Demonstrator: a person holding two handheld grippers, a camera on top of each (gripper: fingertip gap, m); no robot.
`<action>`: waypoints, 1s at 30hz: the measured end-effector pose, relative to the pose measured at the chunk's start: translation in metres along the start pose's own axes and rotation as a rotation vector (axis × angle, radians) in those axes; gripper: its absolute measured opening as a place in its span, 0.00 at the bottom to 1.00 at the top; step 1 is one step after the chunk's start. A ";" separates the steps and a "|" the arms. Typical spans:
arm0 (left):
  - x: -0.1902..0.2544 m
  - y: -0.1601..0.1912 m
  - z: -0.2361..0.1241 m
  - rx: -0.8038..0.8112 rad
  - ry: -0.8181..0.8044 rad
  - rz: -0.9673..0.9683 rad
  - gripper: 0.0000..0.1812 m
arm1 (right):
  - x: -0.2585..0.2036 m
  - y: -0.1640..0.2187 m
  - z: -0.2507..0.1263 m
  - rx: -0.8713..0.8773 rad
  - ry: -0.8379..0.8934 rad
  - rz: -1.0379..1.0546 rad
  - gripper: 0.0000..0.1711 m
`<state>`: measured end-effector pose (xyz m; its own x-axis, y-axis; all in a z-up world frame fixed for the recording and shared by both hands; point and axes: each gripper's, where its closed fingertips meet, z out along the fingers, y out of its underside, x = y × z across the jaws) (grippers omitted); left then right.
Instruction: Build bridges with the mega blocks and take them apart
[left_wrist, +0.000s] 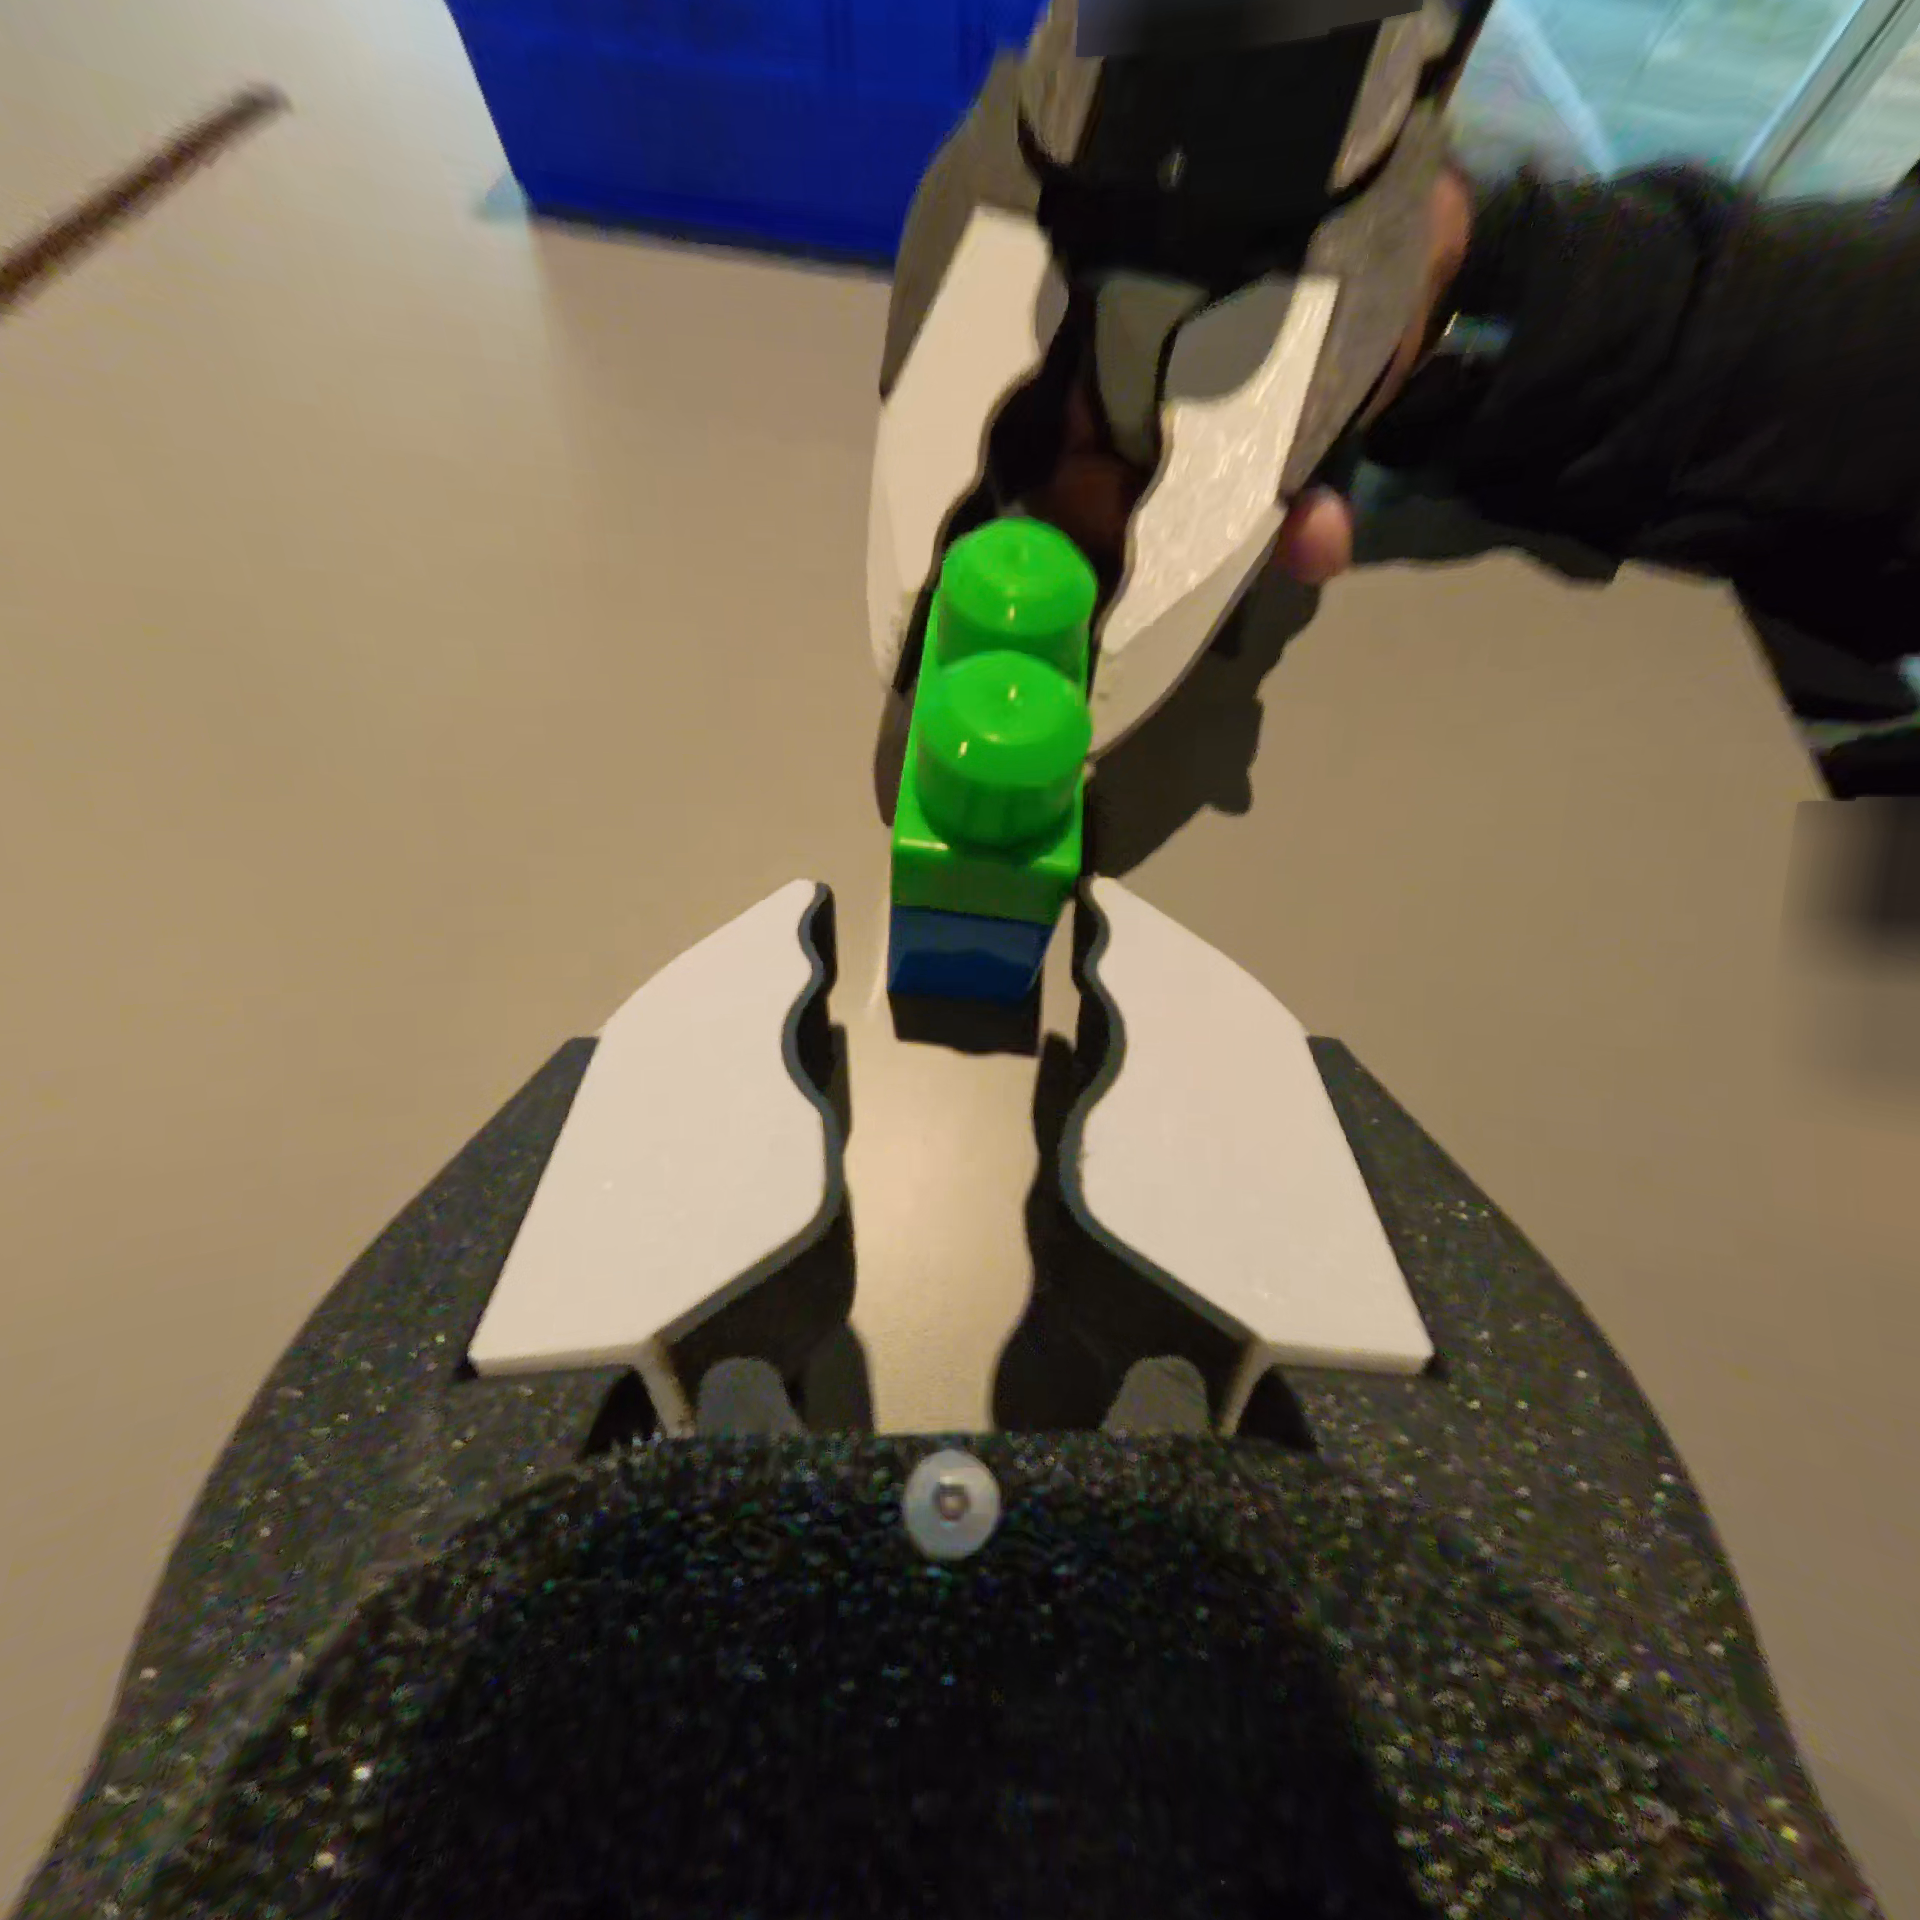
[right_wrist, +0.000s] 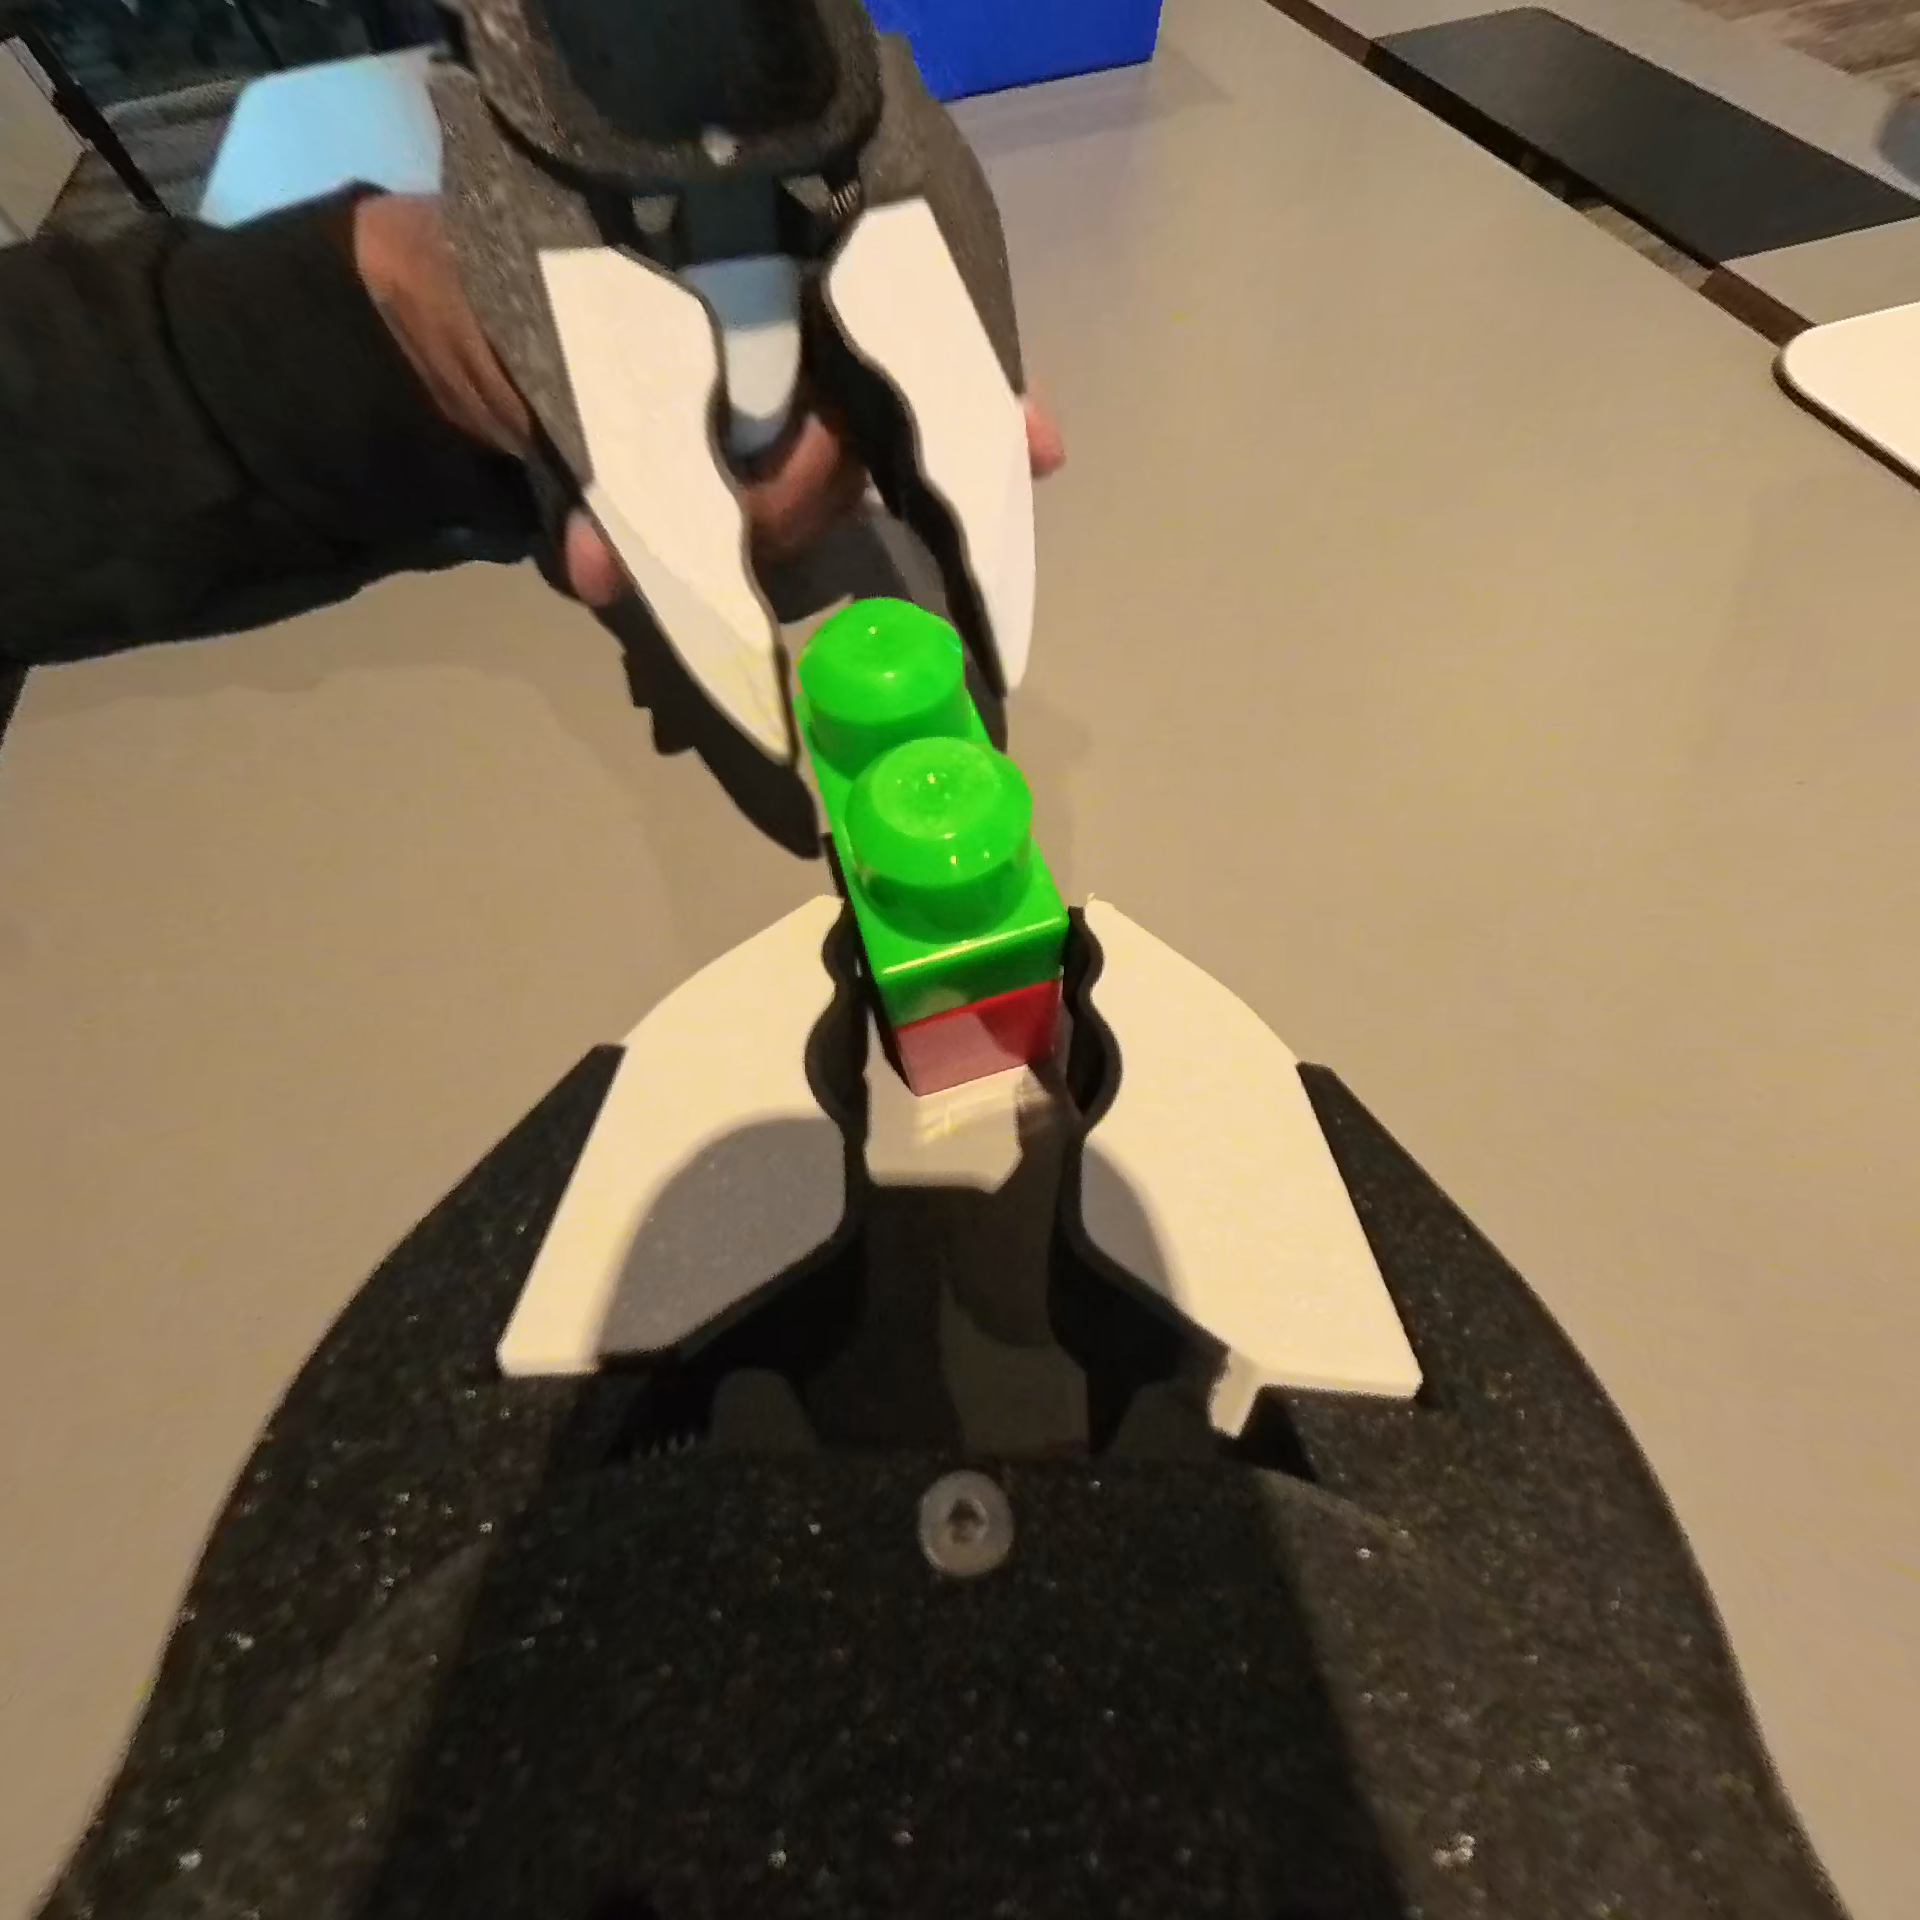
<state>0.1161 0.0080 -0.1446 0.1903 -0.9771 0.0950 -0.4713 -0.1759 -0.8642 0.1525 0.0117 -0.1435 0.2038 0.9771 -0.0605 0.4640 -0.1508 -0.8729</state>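
Note:
A green two-stud block (left_wrist: 997, 769) lies as a span on a blue block (left_wrist: 966, 961) at one end and a red block (right_wrist: 977, 1039) at the other, on a beige table (left_wrist: 416, 727). My left gripper (left_wrist: 954, 894) is open, with its fingertips on either side of the blue end and small gaps showing. It also shows in the right wrist view (right_wrist: 894, 707) at the far end of the green block (right_wrist: 935, 831). My right gripper (right_wrist: 956, 914) is shut on the green block at the red end, and it shows opposite in the left wrist view (left_wrist: 992, 696).
A blue bin (left_wrist: 727, 104) stands at the back of the table and also shows in the right wrist view (right_wrist: 1029, 42). A white flat piece (right_wrist: 1860, 384) and a dark panel (right_wrist: 1621, 135) lie far right. A person's dark sleeves hold both grippers. My right fingertips sit around 5 cm from my left ones. From either gripper's tips it is about 35 cm to the white flat piece (right_wrist: 1860, 384).

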 end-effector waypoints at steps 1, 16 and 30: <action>0.001 0.005 0.006 -0.051 -0.001 0.008 0.23 | -0.001 0.000 0.000 -0.002 -0.004 -0.004 0.22; 0.013 0.003 0.024 -0.092 -0.004 0.061 0.33 | -0.003 0.007 0.006 -0.068 0.039 -0.082 0.24; -0.019 -0.013 0.005 0.064 -0.132 -0.144 0.34 | 0.051 -0.097 -0.279 0.760 0.922 -0.134 0.23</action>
<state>0.1230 0.0293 -0.1382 0.3653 -0.9174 0.1578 -0.3763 -0.3006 -0.8764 0.3586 0.0348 0.0729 0.8767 0.4566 0.1512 -0.0351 0.3742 -0.9267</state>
